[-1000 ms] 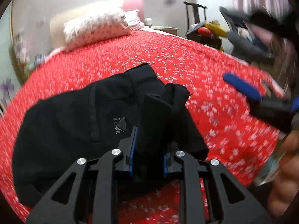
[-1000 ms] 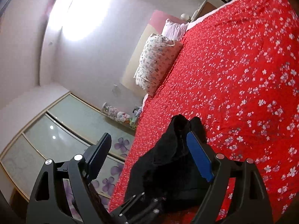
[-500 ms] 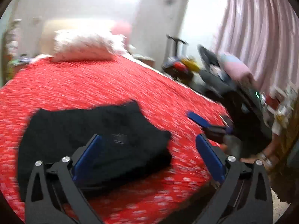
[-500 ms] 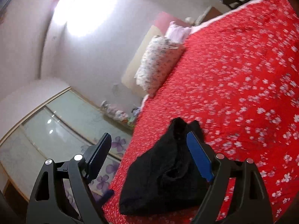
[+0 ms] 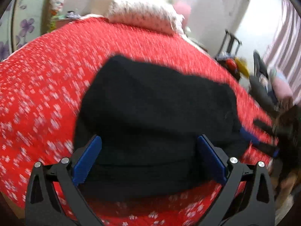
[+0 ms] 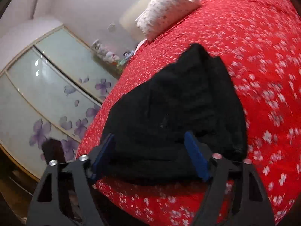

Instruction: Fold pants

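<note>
A floral pillow (image 5: 144, 13) is seen propped at the head of the bed, with a pink cushion (image 5: 181, 8) behind it, and a glass-fronted wardrobe (image 6: 43, 94) printed with purple flowers is shown along one side in the right wrist view. Beyond the far edge of the bed, a dark rack (image 5: 232, 43) with red and yellow items and a pink striped curtain (image 5: 287, 43) are made out, though blurred. Nothing is placed between the grippers and the garment.

The black pants (image 5: 156, 116) are laid in a folded, roughly rectangular bundle on the red bedspread (image 5: 47, 79) (a cloth dotted with small white blossoms), near its front edge. The fabric appears soft, matte and thick, with stacked layers visible along the near side.

The left gripper (image 5: 149, 156) is held wide apart, its blue-padded fingers (image 5: 87, 160) set to either side of the bundle's near edge, with nothing clasped. The right gripper (image 6: 150, 155) is likewise spread wide over the pants (image 6: 175, 109), empty; whether its fingers touch the cloth cannot be told
</note>
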A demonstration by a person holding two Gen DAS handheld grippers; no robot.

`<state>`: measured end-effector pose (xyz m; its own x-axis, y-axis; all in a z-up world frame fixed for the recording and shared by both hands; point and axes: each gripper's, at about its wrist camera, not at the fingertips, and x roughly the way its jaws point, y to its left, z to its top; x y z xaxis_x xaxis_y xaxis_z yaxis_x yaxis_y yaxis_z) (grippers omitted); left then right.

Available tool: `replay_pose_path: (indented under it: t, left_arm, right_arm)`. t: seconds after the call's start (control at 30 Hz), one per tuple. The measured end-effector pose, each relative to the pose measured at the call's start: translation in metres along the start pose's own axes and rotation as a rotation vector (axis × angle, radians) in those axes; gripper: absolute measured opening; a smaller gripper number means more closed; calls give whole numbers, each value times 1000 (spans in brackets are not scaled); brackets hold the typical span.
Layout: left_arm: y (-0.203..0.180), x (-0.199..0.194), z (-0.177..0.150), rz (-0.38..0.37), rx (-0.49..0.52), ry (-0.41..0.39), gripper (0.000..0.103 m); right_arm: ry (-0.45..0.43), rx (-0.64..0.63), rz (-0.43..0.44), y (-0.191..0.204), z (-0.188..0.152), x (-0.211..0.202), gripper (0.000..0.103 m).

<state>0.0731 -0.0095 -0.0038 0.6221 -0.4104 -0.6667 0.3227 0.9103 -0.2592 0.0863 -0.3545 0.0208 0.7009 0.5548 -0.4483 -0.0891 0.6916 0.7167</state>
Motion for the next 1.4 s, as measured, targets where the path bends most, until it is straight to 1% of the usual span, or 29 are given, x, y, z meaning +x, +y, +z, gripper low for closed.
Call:
replay_pose_path:
  t: [0.07,0.1,0.17,0.2,0.23,0.27,0.3,0.37,0.43,0.5,0.57,0.63,0.7,0.77,0.83,0.9,0.93,0.97,1.07,1.1,1.13,1.2,1.3,1.37,1.4]
  left_arm:
    - [-6,0,-7,26,78,-27,101]
    - [-6,-3,-6,16,74,-39,101]
    - [0,-14,0,-36,39,-83,101]
    - [5,-24,6,-67,10,-136,101]
    - [10,-30,12,-81,-13,-176,101]
    - [14,-33,20,-98,-34,-198,101]
    - [17,-34,26,-110,-50,-199,101]
    - [22,-27,38,-125,-86,-172,101]
    - [27,-14,49,-158,-110,-132,101]
    - [31,-2,54,-163,-133,-98,101]
    - [35,13,55,-169,-159,-53,101]
    - [41,24,53,-183,-168,-14,101]
    - [41,33,51,-184,-158,18,101]
    - [35,35,49,-162,-125,17,101]
    - [25,37,46,-109,-53,10,101]
    - [13,35,42,-33,19,-5,101]
    - [9,34,42,-5,38,-13,101]
    - [6,31,40,17,48,-19,101]
    - [1,22,37,77,56,-37,101]
    - [0,18,35,97,59,-39,101]
    - [-1,15,32,113,65,-42,101]
    - [-4,9,29,137,80,-48,101]
    - [-9,0,22,160,95,-51,101]
    - [-12,-2,18,175,110,-48,101]
    - [-14,-2,16,182,122,-44,101]
  right_arm:
    - [1,-20,-4,-1,-4,-1,71]
    - [-5,-36,-10,1,-6,-2,71]
    - [-33,-40,8,9,-2,-8,80]
    - [-57,-42,36,15,4,-9,89]
    - [-93,-47,57,18,10,-13,92]
    - [-125,-44,75,21,22,-13,92]
    - [-126,-32,94,21,29,-11,92]
    - [-107,14,117,17,46,4,92]
    - [-74,40,110,13,56,19,92]
    - [-28,69,76,5,60,34,92]
    - [11,119,2,-8,57,45,91]
    - [-1,152,23,-19,54,45,87]
    - [-1,161,22,-22,54,42,87]
    - [-3,130,6,-19,51,42,87]
    - [-6,84,-20,-13,49,44,88]
    - [-13,33,-50,-5,47,43,88]
    - [-17,16,-66,-1,47,42,88]
    - [-27,-18,-101,7,45,39,88]
    - [-77,-152,-167,31,35,22,89]
    - [-92,-178,-167,36,33,16,89]
    - [-109,-197,-149,42,28,8,89]
    - [-123,-195,-91,44,21,-3,90]
    - [-110,-168,-10,40,10,-13,90]
    - [-98,-160,11,38,5,-16,91]
    - [-89,-158,8,38,3,-16,93]
